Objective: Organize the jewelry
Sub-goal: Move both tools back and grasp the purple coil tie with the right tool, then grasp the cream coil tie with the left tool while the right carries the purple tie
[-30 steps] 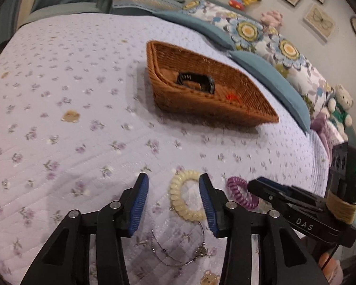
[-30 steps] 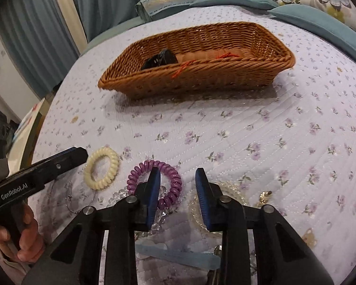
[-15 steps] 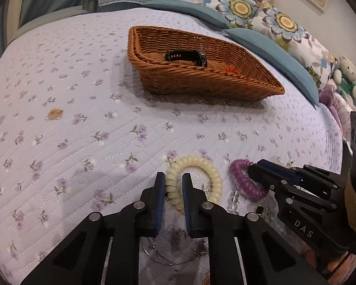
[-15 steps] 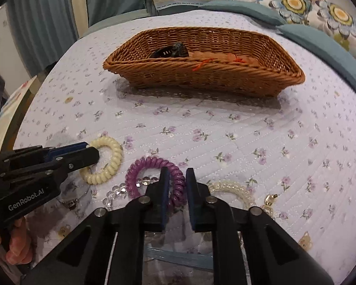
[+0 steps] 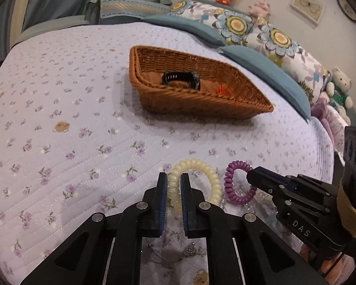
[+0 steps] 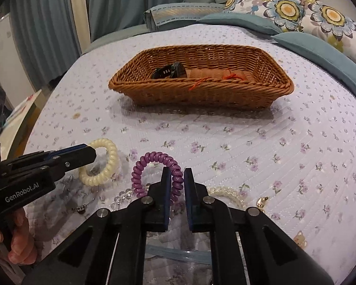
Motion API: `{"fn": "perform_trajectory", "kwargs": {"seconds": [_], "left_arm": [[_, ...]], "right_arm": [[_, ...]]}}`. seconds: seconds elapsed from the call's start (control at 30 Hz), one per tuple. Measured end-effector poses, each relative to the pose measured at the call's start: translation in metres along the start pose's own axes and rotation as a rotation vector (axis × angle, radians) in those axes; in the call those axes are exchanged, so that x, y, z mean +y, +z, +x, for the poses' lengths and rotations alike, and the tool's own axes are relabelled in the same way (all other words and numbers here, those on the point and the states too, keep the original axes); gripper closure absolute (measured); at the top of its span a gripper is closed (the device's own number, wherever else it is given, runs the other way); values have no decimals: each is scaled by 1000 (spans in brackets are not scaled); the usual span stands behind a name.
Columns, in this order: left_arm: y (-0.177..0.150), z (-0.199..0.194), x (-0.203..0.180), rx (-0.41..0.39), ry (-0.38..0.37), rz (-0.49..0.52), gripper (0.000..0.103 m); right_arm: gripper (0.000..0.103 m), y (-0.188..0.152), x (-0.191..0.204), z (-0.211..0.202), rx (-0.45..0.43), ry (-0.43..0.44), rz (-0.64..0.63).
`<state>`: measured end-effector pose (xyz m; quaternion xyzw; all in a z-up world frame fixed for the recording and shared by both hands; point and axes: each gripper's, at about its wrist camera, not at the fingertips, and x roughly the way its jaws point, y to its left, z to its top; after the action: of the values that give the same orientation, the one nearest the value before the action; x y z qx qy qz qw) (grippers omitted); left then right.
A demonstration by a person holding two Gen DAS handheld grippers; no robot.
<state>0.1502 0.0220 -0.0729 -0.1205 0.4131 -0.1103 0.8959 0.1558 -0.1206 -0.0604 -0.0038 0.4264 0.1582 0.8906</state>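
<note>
My left gripper [image 5: 173, 178] is shut on the near side of a cream spiral hair tie [image 5: 211, 178] on the flowered quilt. The right wrist view shows that tie [image 6: 109, 152] at the left gripper's tip [image 6: 90, 153]. Just to the right, my right gripper [image 6: 177, 173] is shut on a purple spiral hair tie [image 6: 142, 166], whose loop stands tilted up. The purple tie [image 5: 230, 178] also shows in the left wrist view, at the right gripper's tip [image 5: 251, 178]. Farther back a wicker basket [image 6: 201, 95] holds a black band [image 6: 168, 71] and red thread [image 6: 201, 80].
Clear beads [image 6: 121, 197], a pearl bracelet [image 6: 227, 193], a gold charm [image 6: 262, 200] and a thin chain with a pendant [image 5: 189, 251] lie near the grippers. Blue and flowered pillows [image 5: 261, 66] and plush toys [image 5: 341, 87] line the far right edge of the bed.
Both grippers have closed: the left onto the cream tie, the right onto the purple one. The gripped sides of both ties now sit between the pads.
</note>
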Motion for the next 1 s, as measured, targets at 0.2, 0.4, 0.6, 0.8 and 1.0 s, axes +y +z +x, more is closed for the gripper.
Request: {"fn": "perform_trajectory", "kwargs": {"seconds": [0.2,0.4,0.6,0.8,1.0], "left_arm": [[0,-9,-2,-29,-10,-8,92],[13,-27,-9,-65,-47,-5,92],[63,-43,-24,-148,-65,31,92],[117,-13,-37,-170,-76,47,92],[161,58,-54,-124,-68,51,92]], "right_arm": [[91,0,-6,-12,-54,-4,36],[91,12,-13,-34,-114,46,79],[91,47,-28,-54,-180,84,112],[91,102,-55,-38,-210,18,142],[91,141,-90,10,-163,-38,158]]}}
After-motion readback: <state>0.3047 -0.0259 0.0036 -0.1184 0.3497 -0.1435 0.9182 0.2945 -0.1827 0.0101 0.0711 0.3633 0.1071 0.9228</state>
